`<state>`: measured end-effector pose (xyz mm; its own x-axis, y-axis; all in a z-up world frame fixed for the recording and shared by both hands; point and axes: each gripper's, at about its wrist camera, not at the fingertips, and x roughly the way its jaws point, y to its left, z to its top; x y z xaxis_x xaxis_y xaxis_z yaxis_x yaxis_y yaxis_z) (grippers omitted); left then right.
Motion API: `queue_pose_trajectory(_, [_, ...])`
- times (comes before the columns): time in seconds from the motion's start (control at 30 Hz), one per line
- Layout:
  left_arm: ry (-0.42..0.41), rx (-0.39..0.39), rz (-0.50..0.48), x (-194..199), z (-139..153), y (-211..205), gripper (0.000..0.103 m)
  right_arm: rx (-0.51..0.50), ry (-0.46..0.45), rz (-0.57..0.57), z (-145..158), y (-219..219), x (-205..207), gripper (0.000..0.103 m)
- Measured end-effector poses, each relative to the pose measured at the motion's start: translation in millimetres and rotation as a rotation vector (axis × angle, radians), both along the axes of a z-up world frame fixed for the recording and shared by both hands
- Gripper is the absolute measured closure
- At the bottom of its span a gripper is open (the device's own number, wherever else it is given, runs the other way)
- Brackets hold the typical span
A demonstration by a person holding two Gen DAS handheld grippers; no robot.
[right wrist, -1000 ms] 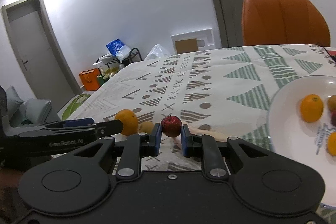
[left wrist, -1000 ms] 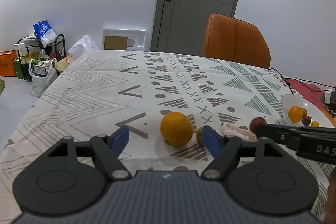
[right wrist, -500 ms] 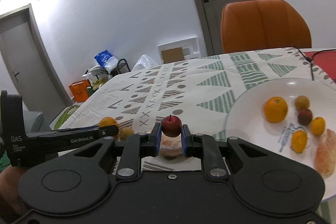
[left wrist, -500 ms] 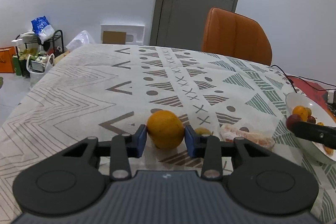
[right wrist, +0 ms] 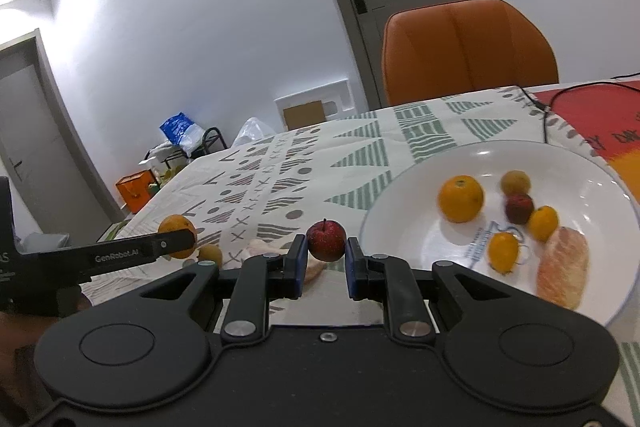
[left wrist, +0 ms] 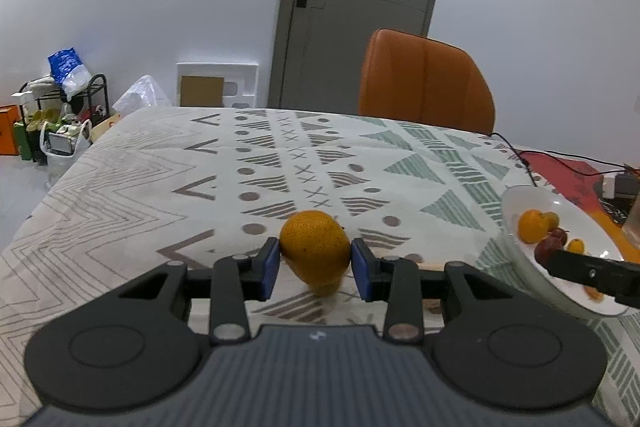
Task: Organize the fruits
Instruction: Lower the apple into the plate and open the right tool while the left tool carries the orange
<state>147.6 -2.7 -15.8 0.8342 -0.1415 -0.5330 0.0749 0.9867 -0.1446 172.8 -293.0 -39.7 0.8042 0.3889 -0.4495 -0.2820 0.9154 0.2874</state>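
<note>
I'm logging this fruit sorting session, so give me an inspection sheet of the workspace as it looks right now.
Surface: table under a patterned tablecloth; a red mat covers its far right end.
Job's things: white plate holds an orange, a small red fruit, three small yellow-orange fruits and a peeled citrus piece. A small yellowish fruit and another peeled piece lie on the cloth.
Clutter: nothing seen.
Grippers: left gripper shut on a large orange; right gripper shut on a red apple beside the plate's rim.
Cables: black cable across the right end.
Surroundings: orange chair, grey door, cluttered floor rack.
</note>
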Motion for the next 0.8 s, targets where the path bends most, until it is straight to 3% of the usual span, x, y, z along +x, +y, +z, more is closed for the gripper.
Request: queue_pose_trajectory(0.8, [-0.02,0.022,-0.13,-12,10,-67,0.066,0.022,0.003,-0.113,-5,-61,-23,0.084])
